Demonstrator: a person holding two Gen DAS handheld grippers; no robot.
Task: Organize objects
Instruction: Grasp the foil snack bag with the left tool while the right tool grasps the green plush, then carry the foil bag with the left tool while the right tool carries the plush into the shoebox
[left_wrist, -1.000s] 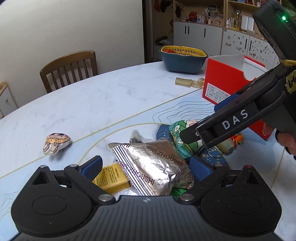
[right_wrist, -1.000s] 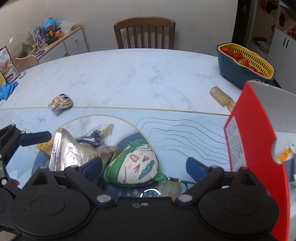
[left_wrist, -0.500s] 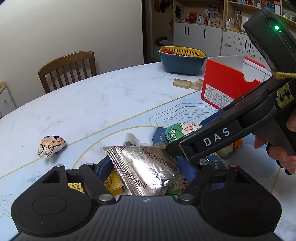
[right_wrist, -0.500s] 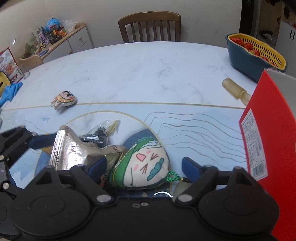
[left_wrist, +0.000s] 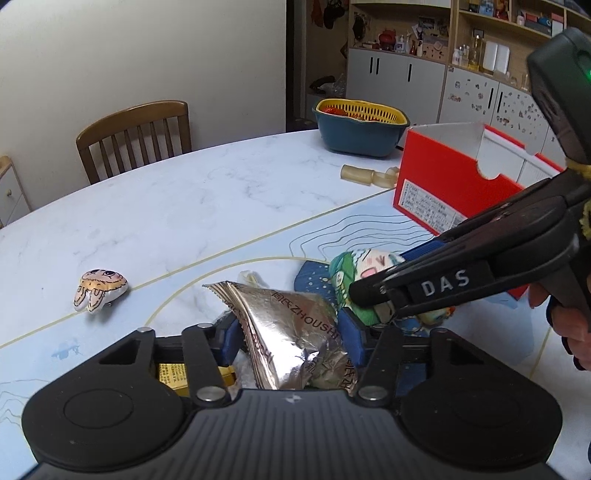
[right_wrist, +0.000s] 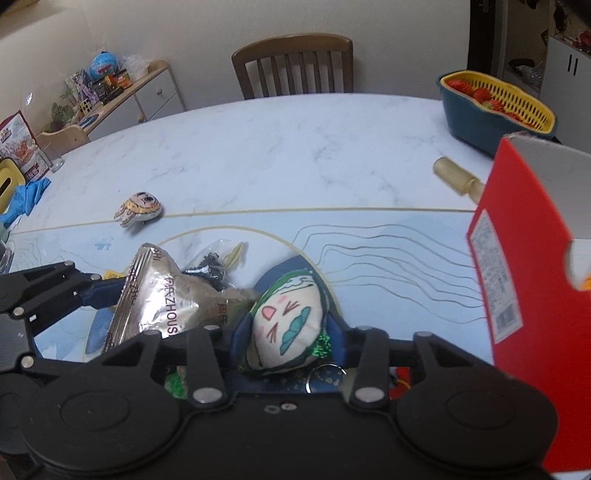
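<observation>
A silver foil snack bag (left_wrist: 291, 325) sits crumpled between the blue pads of my left gripper (left_wrist: 290, 341). Its jaws are closing and both pads press the bag's sides. To the right lies a green-and-white plush face charm (right_wrist: 284, 321) with a key ring. My right gripper (right_wrist: 288, 338) is closing on it, a pad tight against each side. Under the left gripper lies a yellow box (left_wrist: 173, 372). A clear packet with dark contents (right_wrist: 208, 264) lies behind the bag. The open red box (left_wrist: 450, 184) stands to the right.
A small bunny-faced plush (left_wrist: 100, 290) lies alone to the left on the marble table (left_wrist: 207, 206). A blue basket with a yellow strainer of strawberries (left_wrist: 360, 127) and a tan bottle (left_wrist: 360, 174) sit behind the red box. A wooden chair (left_wrist: 136, 136) stands at the far edge.
Both grippers' jaws have narrowed from wide apart. The left now pinches the foil bag, which has crumpled upward; the right now pinches the plush charm. Neither hand has shifted much.
</observation>
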